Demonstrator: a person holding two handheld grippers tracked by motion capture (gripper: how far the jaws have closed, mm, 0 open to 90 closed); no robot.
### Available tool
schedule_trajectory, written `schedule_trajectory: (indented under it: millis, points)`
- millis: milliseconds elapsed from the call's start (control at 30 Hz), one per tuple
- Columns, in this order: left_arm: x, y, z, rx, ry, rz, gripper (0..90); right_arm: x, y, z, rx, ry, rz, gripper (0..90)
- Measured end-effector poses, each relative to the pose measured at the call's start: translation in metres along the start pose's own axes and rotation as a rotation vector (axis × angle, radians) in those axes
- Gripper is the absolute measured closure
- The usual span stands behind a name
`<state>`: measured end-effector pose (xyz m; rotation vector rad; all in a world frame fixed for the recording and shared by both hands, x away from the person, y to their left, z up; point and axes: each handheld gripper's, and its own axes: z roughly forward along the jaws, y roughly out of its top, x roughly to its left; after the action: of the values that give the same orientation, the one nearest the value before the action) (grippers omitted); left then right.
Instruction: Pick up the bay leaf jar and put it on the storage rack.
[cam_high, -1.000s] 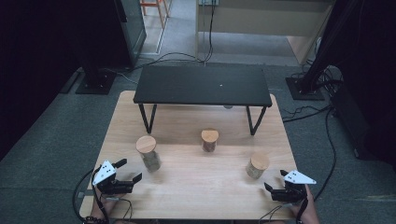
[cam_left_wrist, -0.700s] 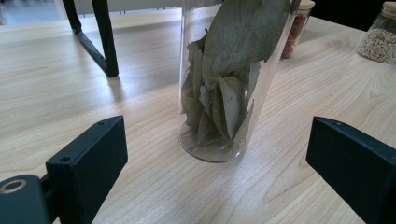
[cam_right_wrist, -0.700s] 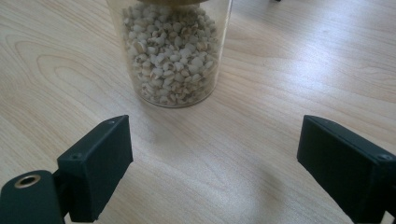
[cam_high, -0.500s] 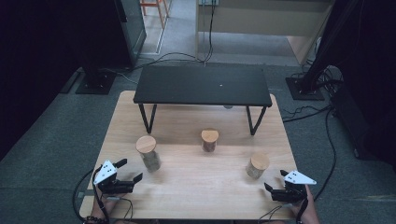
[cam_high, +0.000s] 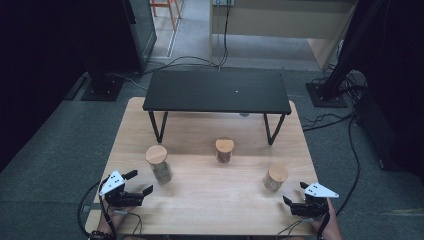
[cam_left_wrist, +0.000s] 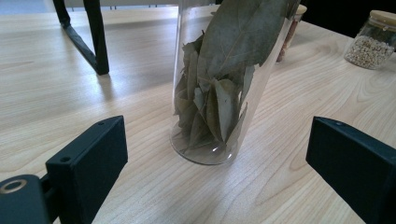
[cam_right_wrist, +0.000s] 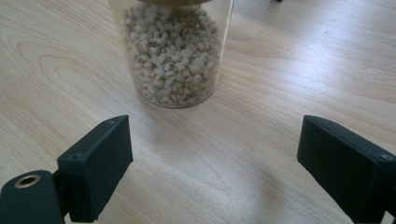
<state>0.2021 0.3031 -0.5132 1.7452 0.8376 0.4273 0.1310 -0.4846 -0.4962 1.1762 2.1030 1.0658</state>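
Observation:
Three cork-lidded glass jars stand on the wooden table (cam_high: 210, 200). The tall jar of dried bay leaves (cam_high: 159, 163) (cam_left_wrist: 219, 84) is at the left, and my left gripper (cam_high: 141, 183) (cam_left_wrist: 215, 172) rests just short of it, open and empty. The short jar of pale grains (cam_high: 275, 177) (cam_right_wrist: 173, 51) is at the right, with my right gripper (cam_high: 295, 192) (cam_right_wrist: 210, 168) a little before it, open and empty. A third jar with reddish contents (cam_high: 224, 149) stands in the middle.
A low black shelf on thin legs (cam_high: 217, 92) spans the far half of the table; one leg (cam_left_wrist: 95, 42) is near the bay-leaf jar. Cables trail across the grey floor (cam_high: 60, 150) around the table.

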Motion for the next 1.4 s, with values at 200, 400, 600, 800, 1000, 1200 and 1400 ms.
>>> schedule_trajectory:
  millis: [200,400,600,800,1000,1200,1400]
  points:
    - [0.003,-0.001,-0.001,-0.006,-0.008,-0.017,5.4,-0.001,-0.001,-0.001,-0.008,0.005,0.0,9.3]
    - [0.004,0.0,0.0,0.0,-0.011,-0.024,5.4,-0.002,-0.002,-0.001,-0.01,0.011,-0.002,7.9]
    - [0.005,0.006,0.004,0.033,-0.023,-0.007,5.4,-0.003,-0.001,-0.001,-0.009,0.013,0.0,5.2]
    - [0.007,0.006,0.003,0.027,-0.03,-0.023,5.4,-0.003,0.0,0.0,-0.003,0.017,-0.001,3.5]
    - [0.007,0.011,0.005,0.046,-0.016,-0.029,5.4,-0.003,0.0,0.0,0.002,0.017,-0.003,2.6]
    - [0.006,0.015,0.006,0.06,-0.012,-0.029,5.4,-0.003,0.001,0.0,0.004,0.016,-0.005,2.6]
    - [0.003,0.021,0.009,0.064,-0.007,-0.02,5.4,-0.003,0.002,0.0,0.009,0.015,-0.006,2.6]
